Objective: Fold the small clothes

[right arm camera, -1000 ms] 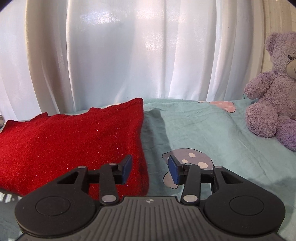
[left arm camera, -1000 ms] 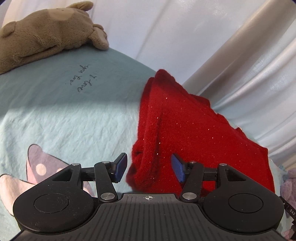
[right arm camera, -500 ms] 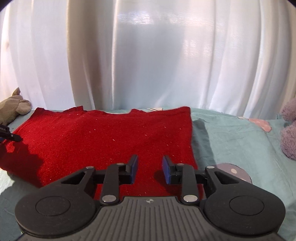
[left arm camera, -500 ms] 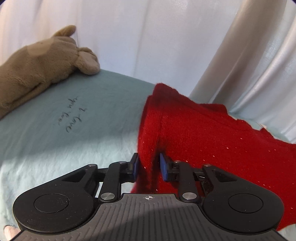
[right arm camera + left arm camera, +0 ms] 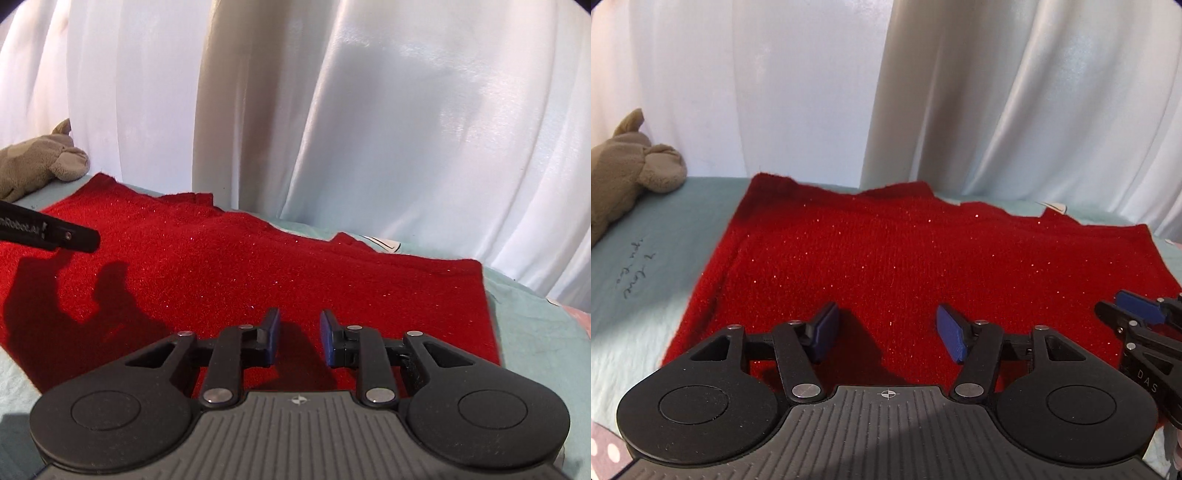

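Observation:
A red sparkly knit garment (image 5: 905, 258) lies flat on the pale teal bedsheet (image 5: 646, 266); it also shows in the right wrist view (image 5: 258, 273). My left gripper (image 5: 886, 334) is open and empty, just above the garment's near edge. My right gripper (image 5: 298, 338) has its jaws partly apart with nothing between them, above the garment's near right part. The right gripper's fingers (image 5: 1137, 312) show at the right edge of the left wrist view. A black part of the left gripper (image 5: 55, 234) shows at the left of the right wrist view.
A tan plush toy (image 5: 624, 162) lies at the far left of the bed, also in the right wrist view (image 5: 40, 162). White curtains (image 5: 960, 92) hang right behind the bed. Handwriting print (image 5: 635, 273) marks the sheet to the left.
The left gripper closed on the garment's left edge, then opened wide and let go. Both grippers swung to face the curtain. The garment now lies spread flat.

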Motion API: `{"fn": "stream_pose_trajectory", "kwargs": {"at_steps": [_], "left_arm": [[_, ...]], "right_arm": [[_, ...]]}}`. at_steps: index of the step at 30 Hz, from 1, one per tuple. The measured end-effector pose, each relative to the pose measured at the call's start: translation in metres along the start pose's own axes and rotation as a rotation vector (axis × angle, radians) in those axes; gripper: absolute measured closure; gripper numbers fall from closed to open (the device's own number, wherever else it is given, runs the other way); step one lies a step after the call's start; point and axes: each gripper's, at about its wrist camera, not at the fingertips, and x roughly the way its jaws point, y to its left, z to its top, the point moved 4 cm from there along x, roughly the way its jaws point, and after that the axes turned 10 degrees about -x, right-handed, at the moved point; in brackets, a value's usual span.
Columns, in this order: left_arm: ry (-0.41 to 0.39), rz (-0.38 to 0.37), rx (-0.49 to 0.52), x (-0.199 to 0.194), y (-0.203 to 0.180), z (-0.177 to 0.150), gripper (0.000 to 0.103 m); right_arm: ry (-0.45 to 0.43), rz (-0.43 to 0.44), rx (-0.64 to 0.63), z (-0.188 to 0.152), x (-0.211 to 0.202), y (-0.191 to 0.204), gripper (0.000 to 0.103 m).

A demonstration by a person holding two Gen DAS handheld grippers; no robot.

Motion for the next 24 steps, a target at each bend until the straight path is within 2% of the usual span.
{"fn": "stream_pose_trajectory", "kwargs": {"at_steps": [2,4,7,10,11,12,13,14,15,16,17,18,20,21,22,24], "left_arm": [[-0.038,0.008,0.048,0.007,0.0,-0.004,0.036],[-0.046,-0.007,0.04,0.01,0.006,-0.003,0.036],[-0.059,-0.024,0.043,0.009,0.015,-0.002,0.036],[-0.066,-0.024,0.005,-0.004,0.03,0.0,0.038],[-0.067,-0.012,-0.023,-0.009,0.04,0.002,0.04],[-0.067,-0.002,-0.051,-0.013,0.051,0.005,0.051],[-0.062,-0.008,-0.079,-0.019,0.064,0.007,0.056],[-0.06,-0.011,-0.099,-0.024,0.074,0.008,0.055],[-0.065,0.022,-0.122,-0.03,0.087,0.011,0.047],[-0.069,0.075,-0.134,-0.034,0.099,0.014,0.03],[-0.07,0.142,-0.149,-0.038,0.113,0.016,0.025],[-0.069,0.149,-0.168,-0.04,0.125,0.018,0.024],[-0.024,0.079,-0.254,-0.042,0.144,0.02,0.023],[0.003,0.03,-0.3,-0.041,0.149,0.021,0.022],[0.033,-0.023,-0.34,-0.04,0.152,0.022,0.018],[0.092,-0.118,-0.4,-0.032,0.151,0.022,0.017]], "right_arm": [[-0.006,-0.031,-0.055,-0.005,0.011,0.005,0.08],[-0.026,-0.058,-0.094,-0.01,0.019,0.005,0.08],[-0.046,-0.054,-0.08,-0.015,0.021,-0.004,0.078],[-0.058,-0.057,-0.047,-0.019,0.018,-0.019,0.069],[-0.059,-0.052,-0.03,-0.02,0.016,-0.023,0.069],[-0.059,-0.056,-0.008,-0.023,0.012,-0.031,0.069],[-0.058,-0.065,0.016,-0.026,0.009,-0.038,0.069],[-0.05,-0.084,0.038,-0.031,0.004,-0.047,0.069],[-0.035,-0.113,0.051,-0.035,-0.001,-0.055,0.069],[-0.024,-0.134,0.07,-0.04,-0.005,-0.063,0.069],[-0.018,-0.15,0.094,-0.044,-0.011,-0.07,0.069],[0.016,-0.194,0.109,-0.049,-0.016,-0.078,0.068],[0.084,-0.289,0.123,-0.055,-0.025,-0.088,0.068],[0.095,-0.304,0.156,-0.057,-0.034,-0.093,0.068],[0.073,-0.291,0.2,-0.056,-0.042,-0.094,0.068],[0.002,-0.217,0.276,-0.051,-0.06,-0.091,0.068]]}}
